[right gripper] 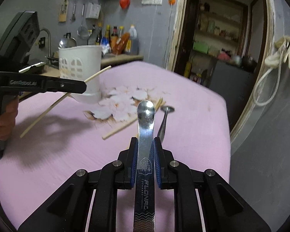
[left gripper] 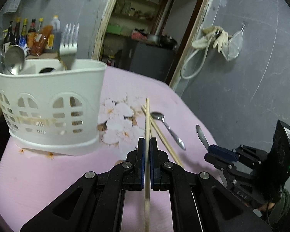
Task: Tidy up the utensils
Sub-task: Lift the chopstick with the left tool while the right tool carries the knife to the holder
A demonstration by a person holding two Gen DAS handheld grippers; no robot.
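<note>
A pink tablecloth with a white blossom print point(left gripper: 48, 174) covers the table. At about ten o'clock from it, dark sauce bottles with yellow caps point(right gripper: 114, 35) crowd a counter against the grey wall point(left gripper: 241, 77). At two o'clock, pale rubber gloves point(left gripper: 218, 36) hang on that wall. At twelve o'clock, an open doorway shows cluttered wooden shelves point(right gripper: 216, 29).

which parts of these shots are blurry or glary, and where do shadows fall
Left wrist view: the utensil caddy and the fork in it are motion-smeared; fisheye bends the door frame. Right wrist view: glare on the held spoon, a soft shadow on the pink table cover under the left claw.
</note>
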